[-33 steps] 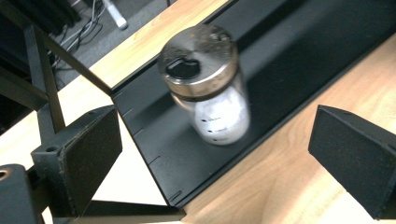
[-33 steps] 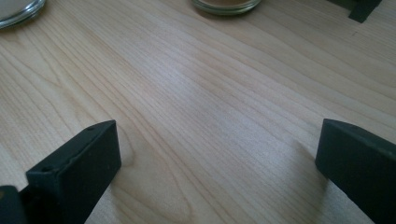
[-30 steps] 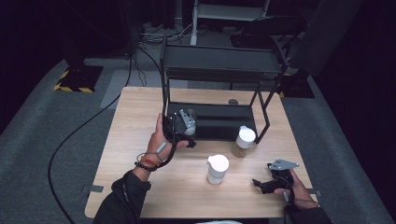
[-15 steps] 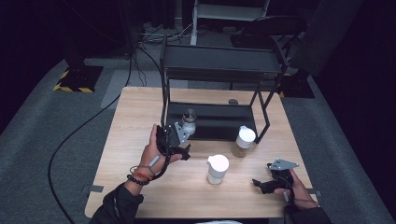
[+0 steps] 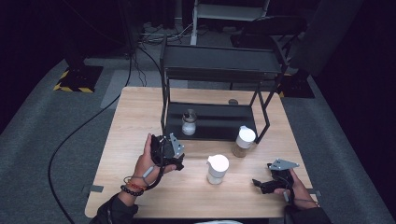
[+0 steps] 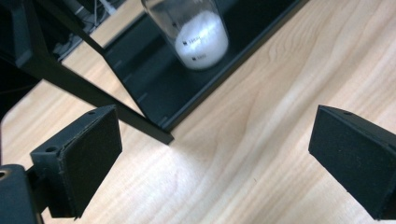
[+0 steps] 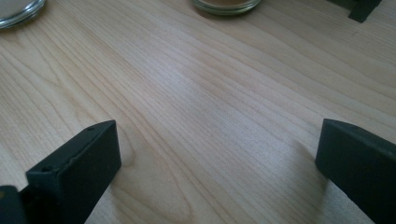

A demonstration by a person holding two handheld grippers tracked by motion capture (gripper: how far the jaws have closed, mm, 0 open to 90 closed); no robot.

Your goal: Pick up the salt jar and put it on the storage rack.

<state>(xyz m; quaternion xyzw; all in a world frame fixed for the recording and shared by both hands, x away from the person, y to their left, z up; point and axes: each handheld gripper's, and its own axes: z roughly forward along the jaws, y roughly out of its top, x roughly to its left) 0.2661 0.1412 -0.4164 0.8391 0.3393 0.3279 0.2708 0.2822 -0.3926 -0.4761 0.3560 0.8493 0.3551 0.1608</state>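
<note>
A small glass jar [image 5: 188,122] with white contents stands upright on the bottom shelf of the black rack [image 5: 219,70], at its left end, close to the front edge. The left tongs [image 5: 169,151] sit just in front of that rack corner, held up off the wooden counter [image 5: 126,121] and apart from the jar. 2 white-lidded jars stand on the counter: 1 [image 5: 217,169] near the middle front, 1 [image 5: 243,141] beside the rack's right leg. The right tongs [image 5: 271,179] rest low at the counter's front right corner, well apart from both.

Wooden table [image 5: 140,116] with black rack [image 5: 219,70], two white-lidded jars [image 5: 217,169] [image 5: 244,141] alongside.
</note>
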